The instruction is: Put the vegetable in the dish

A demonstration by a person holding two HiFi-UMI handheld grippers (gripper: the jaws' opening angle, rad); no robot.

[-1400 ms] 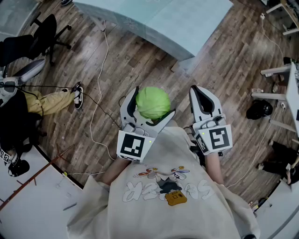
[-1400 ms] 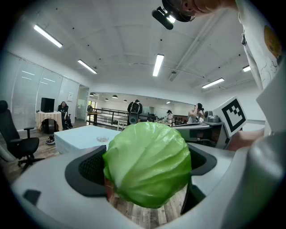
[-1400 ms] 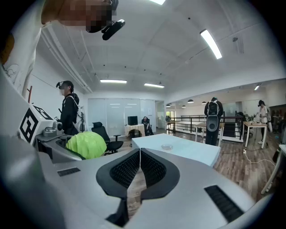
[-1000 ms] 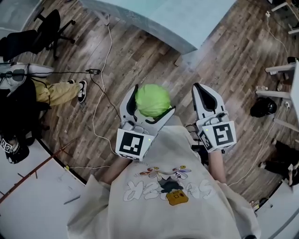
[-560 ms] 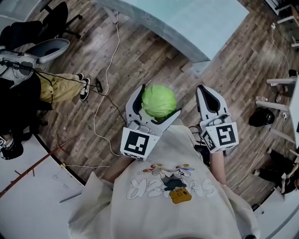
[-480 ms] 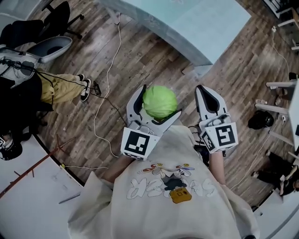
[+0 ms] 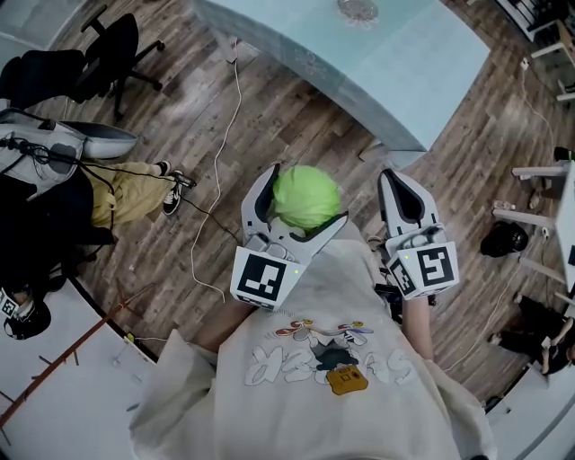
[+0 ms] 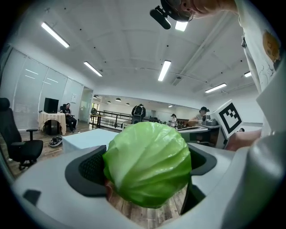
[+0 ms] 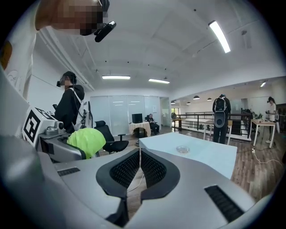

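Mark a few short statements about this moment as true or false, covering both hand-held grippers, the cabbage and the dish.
1. The left hand-held gripper is shut on the cabbage. True.
2. The right hand-held gripper holds a second vegetable. False: its jaws are together with nothing between them.
3. The cabbage already lies in the dish. False: the cabbage is between the left gripper's jaws, over the wooden floor, short of the table.
4. The dish stands on the light blue table ahead of the person. True.
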